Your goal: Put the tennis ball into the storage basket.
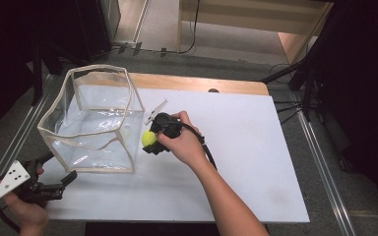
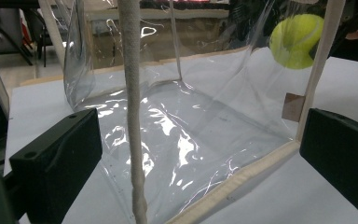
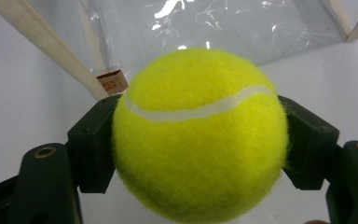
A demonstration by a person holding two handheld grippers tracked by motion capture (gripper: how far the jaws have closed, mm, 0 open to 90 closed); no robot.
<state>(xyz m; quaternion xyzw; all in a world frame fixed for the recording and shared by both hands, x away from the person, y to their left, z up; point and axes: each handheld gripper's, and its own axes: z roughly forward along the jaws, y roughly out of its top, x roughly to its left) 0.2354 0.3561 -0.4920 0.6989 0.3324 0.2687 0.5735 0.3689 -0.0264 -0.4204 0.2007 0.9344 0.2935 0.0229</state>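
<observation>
The right tool squeezes the ball beside the bag, the left tool gapes, and next the ball must go up over the rim.

No words or numbers are showing clearly enough to read anywhere in these pictures. A little brown tag is sitting on the cream edge of the clear bag, and something orange is printed on it, but it is looking too small and blurry to make out. The same tag is showing plain from the other side. The tennis ball is showing just its white curvy line, no name.
</observation>
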